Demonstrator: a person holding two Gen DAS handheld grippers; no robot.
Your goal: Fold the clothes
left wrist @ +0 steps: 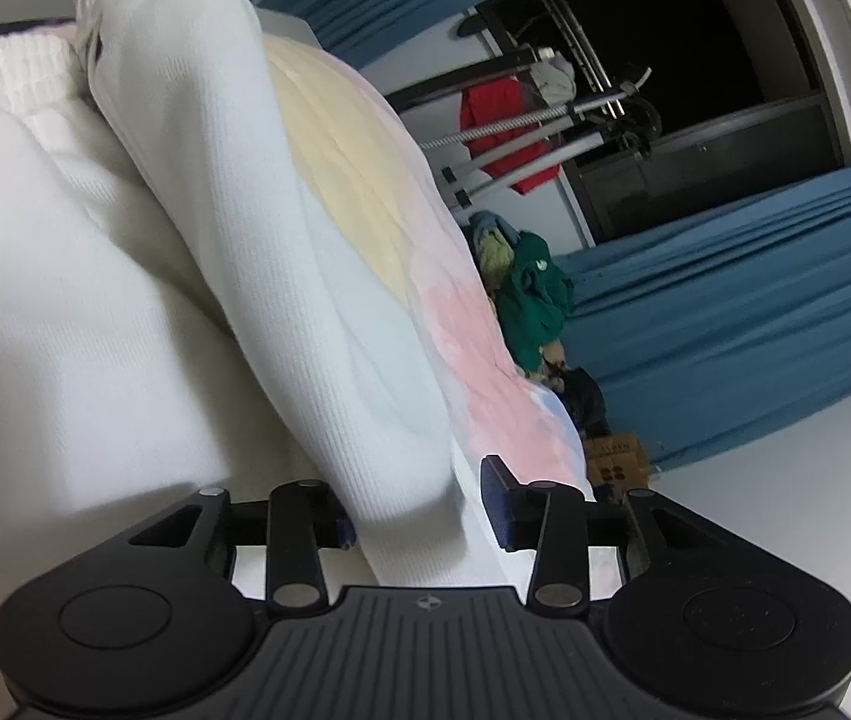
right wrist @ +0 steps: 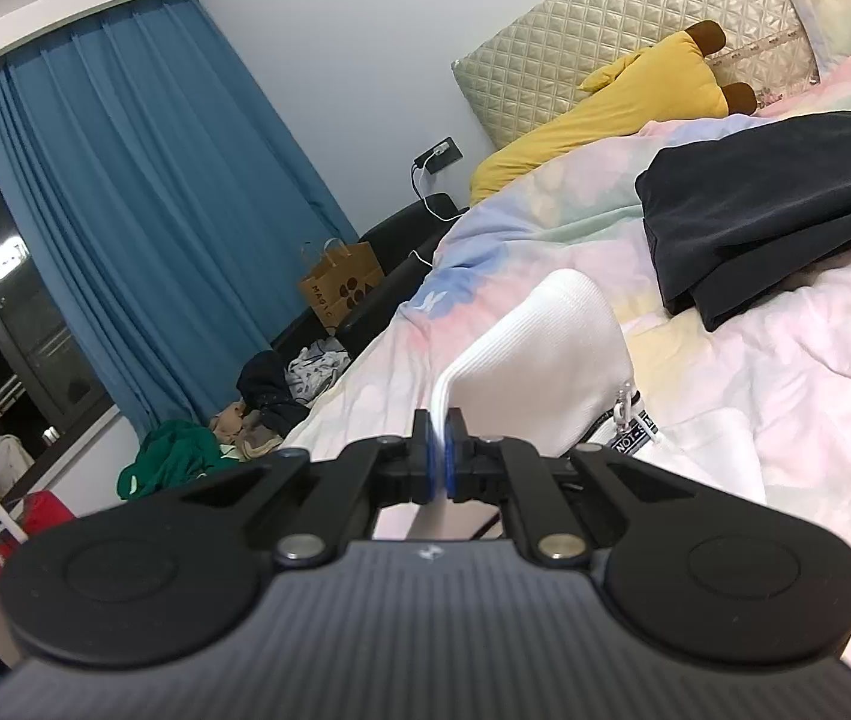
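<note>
Grip: right gripper [right wrist: 441,456] pinched a thin fold of the white garment [right wrist: 551,360], lifted over the bed's near edge | left gripper [left wrist: 419,510] stood apart around a thicker fold, not clamped | risk: thin pinch could slip, dropping the fold | beyond: folded dark garment [right wrist: 779,204] lay on the pastel duvet [right wrist: 815,372].
</note>
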